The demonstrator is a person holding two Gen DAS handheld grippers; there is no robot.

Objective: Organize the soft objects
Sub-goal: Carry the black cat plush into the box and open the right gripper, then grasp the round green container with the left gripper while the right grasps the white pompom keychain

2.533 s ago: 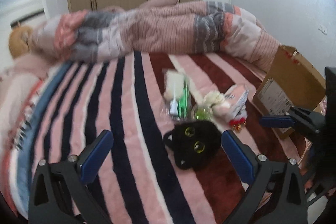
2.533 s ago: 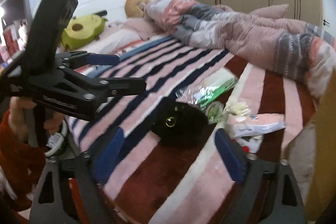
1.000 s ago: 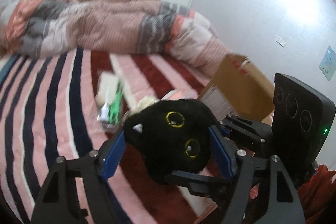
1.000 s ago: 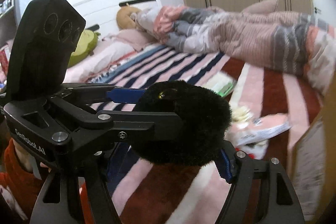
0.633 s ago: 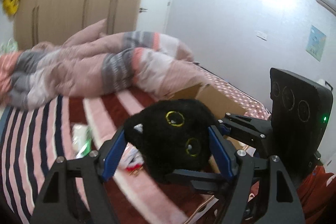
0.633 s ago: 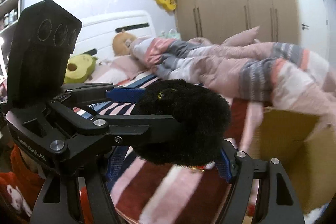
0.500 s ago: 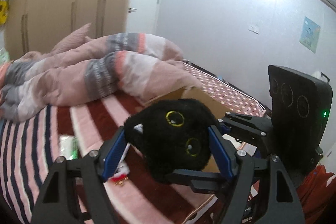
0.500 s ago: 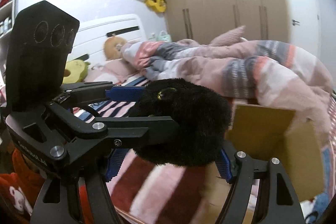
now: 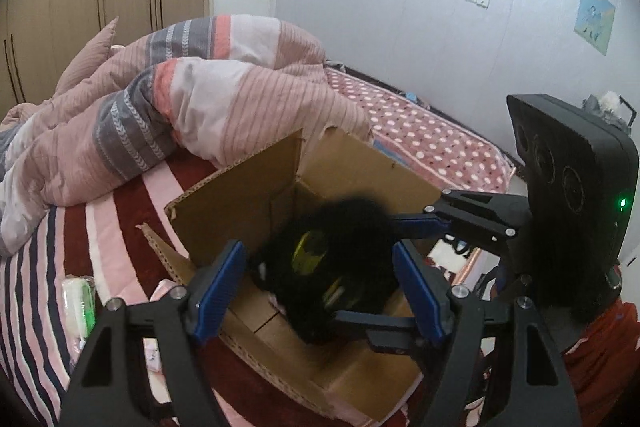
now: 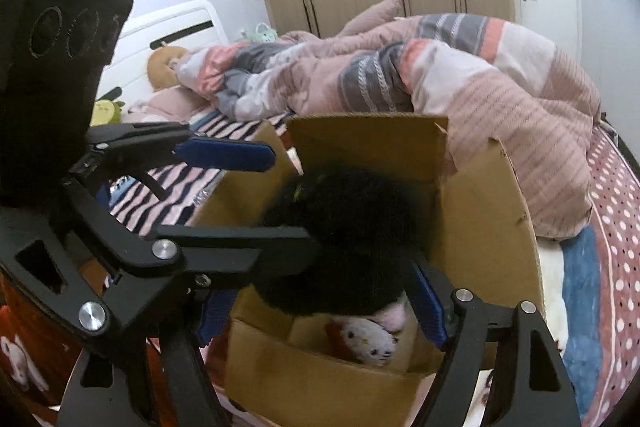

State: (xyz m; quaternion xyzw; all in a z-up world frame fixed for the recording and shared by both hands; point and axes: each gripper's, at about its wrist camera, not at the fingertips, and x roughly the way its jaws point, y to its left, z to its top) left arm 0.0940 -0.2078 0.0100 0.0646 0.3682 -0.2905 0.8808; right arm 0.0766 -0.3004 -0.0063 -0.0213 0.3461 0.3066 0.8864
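**Hand-held grippers let the black plush go over the box**

Left hand-held gripper (image 9: 320, 285), seen from my left wrist, has its blue pads spread wide, with a clear gap on each side of the black cat plush (image 9: 332, 259). The plush is a motion-smeared dark mass with a yellow eye showing, inside the mouth of the open cardboard box (image 9: 248, 187). I judge it loose and dropping, not gripped. My right hand-held gripper (image 9: 416, 227) reaches in from the right, one blue pad at the plush's upper edge. The box stands on the striped bed (image 9: 60, 267), beside the bunched pink duvet (image 9: 180, 107). A green-and-white packet (image 9: 78, 297) lies on the bed, left of the box.

From my right wrist, the plush (image 10: 352, 235) sits between my right hand-held gripper (image 10: 320, 307) fingers, but they stand wide and I cannot see them pressing it; I read them as released. My left hand-held gripper (image 10: 224, 155) crosses the frame from the left, well parted. Down in the box (image 10: 480, 211) a white kitty plush (image 10: 368, 341) already lies under the black one.

So the step in hand is the drop into the box. Next I should draw both tools up and clear of the flaps, then turn back to the bed for the next soft item.
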